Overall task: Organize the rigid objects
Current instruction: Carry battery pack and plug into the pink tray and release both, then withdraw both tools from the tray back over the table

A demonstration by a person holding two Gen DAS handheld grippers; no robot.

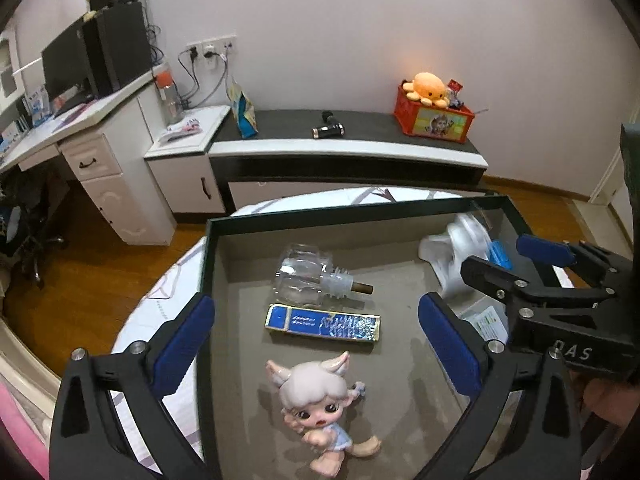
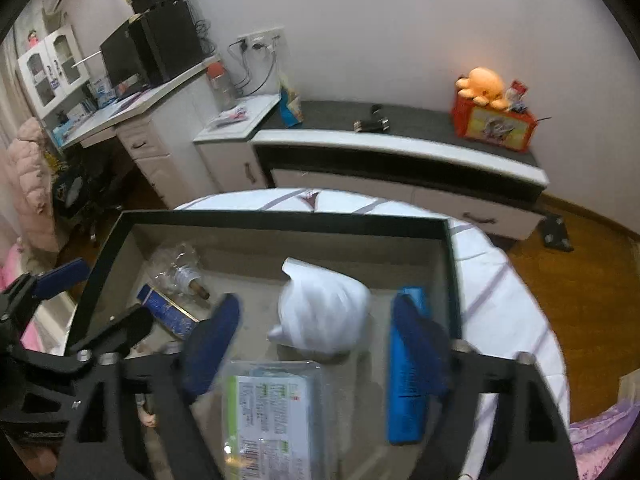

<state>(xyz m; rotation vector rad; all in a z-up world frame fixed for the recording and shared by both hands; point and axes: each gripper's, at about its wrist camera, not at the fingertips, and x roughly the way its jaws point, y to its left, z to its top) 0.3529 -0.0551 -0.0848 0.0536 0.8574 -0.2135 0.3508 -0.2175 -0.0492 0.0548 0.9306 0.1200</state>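
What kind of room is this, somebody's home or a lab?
Most likely a lived-in room at home, perhaps a bedroom or study. A white desk carries a computer monitor, an orange plush octopus tops a toy crate on the low cabinet, and a pink padded jacket hangs nearby.

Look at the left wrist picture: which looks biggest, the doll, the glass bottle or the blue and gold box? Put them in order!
Largest to smallest, as they look:
1. Doll, though it lies nearest the camera, which inflates it.
2 and 3. Blue and gold box and glass bottle look about alike, so I won't rank them.
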